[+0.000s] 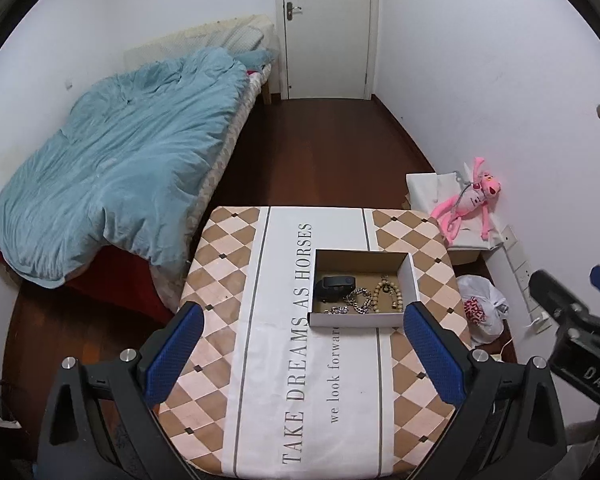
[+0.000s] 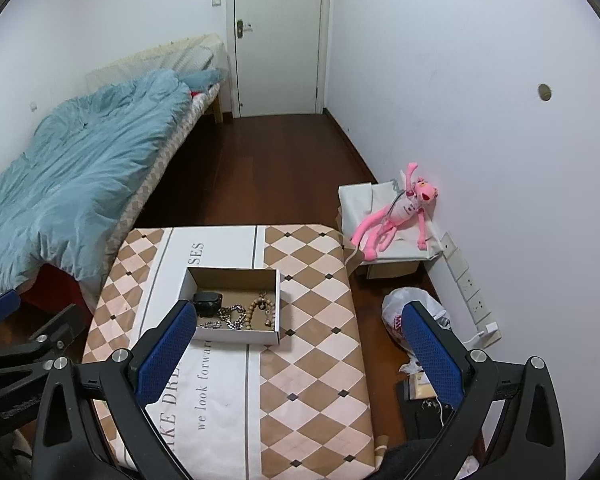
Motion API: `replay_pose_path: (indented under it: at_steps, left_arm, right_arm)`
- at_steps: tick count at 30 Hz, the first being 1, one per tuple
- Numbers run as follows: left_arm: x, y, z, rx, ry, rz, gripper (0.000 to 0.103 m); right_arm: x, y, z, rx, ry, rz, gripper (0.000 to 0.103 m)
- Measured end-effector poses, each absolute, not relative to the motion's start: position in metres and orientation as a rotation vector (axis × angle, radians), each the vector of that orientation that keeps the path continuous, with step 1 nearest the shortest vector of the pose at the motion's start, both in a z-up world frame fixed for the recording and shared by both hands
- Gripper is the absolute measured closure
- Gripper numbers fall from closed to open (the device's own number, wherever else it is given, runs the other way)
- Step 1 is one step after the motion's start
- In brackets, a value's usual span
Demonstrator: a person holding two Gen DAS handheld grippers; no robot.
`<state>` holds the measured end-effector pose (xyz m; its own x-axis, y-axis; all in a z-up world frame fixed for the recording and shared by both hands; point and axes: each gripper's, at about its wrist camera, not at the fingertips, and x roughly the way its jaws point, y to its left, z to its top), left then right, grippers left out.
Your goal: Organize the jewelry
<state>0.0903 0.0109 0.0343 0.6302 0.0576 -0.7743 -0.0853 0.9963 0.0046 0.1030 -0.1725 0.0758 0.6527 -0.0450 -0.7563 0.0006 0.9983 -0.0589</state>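
A table (image 1: pixel 416 240) carries the things, covered by a cloth (image 1: pixel 228 280) (tan and pale diamonds at the sides, a white band with dark lettering down the middle). Directly on the cloth sits one open white box (image 1: pixel 352 319), on the white band and reaching the diamonds to its right; in the right wrist view the box (image 2: pixel 236 335) shows too.

The left claw's finger (image 2: pixel 168 344) hides the box's (image 2: pixel 236 335) near-left corner.

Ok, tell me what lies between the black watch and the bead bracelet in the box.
A silver chain lies between the watch and the bead bracelet inside the box; both wrist views show it.
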Motion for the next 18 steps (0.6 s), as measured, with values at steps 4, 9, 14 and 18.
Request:
replay_pose_path:
  at_steps: [4, 9, 14, 18]
  left_arm:
    - [0.104, 0.012, 0.029, -0.028, 0.910, 0.093, 0.001]
    - [0.115, 0.011, 0.022, -0.020, 0.932, 0.093, 0.001]
    - [0.119, 0.010, 0.018, -0.018, 0.948, 0.094, 0.001]
    - [0.120, 0.011, 0.017, -0.018, 0.954, 0.091, 0.001]
  right_arm:
    - [0.120, -0.172, 0.064, -0.060, 0.898, -0.028, 0.000]
    - [0.133, -0.172, 0.053, -0.067, 0.934, -0.022, 0.000]
    - [0.137, -0.170, 0.047, -0.074, 0.956, -0.015, 0.000]
    - [0.139, -0.168, 0.045, -0.078, 0.966, -0.011, 0.000]
